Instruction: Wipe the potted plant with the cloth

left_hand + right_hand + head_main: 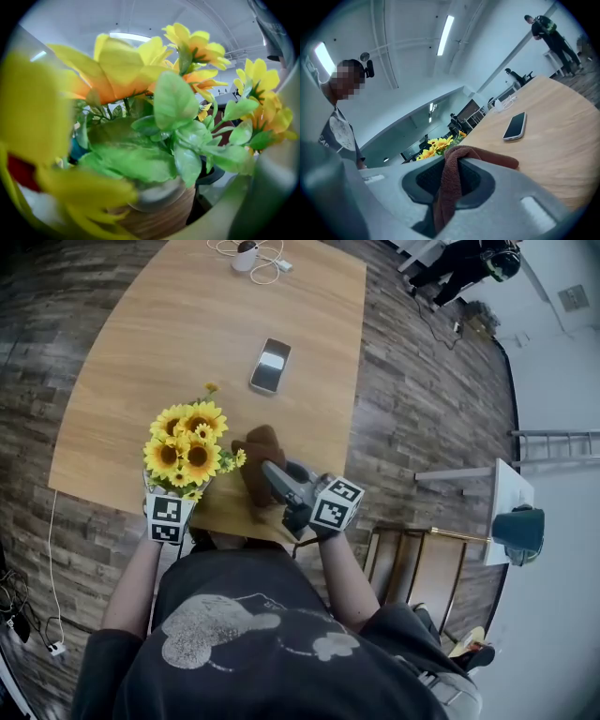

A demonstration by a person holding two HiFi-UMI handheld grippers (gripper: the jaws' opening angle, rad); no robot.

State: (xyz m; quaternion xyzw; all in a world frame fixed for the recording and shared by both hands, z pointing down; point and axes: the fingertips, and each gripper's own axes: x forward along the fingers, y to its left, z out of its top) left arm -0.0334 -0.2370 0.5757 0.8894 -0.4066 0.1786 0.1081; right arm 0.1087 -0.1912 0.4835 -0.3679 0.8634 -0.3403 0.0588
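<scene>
The potted plant (187,448), yellow sunflowers over green leaves, stands near the front left edge of the wooden table (178,324). My left gripper (176,495) reaches in from below it, its tips hidden under the blooms. In the left gripper view the leaves (173,140) and the rounded pot (157,199) fill the frame; the pot sits between the wide jaws, with a gap to the right jaw. Just right of the plant, my right gripper (272,472) is shut on the brown cloth (258,446), which hangs folded between the pads (487,157).
A phone (270,365) lies mid-table, also seen as the phone (514,126). A white device with a coiled cable (247,255) sits at the far edge. A wooden chair (412,559) and a white side table (506,493) stand to the right. People (551,33) stand far off.
</scene>
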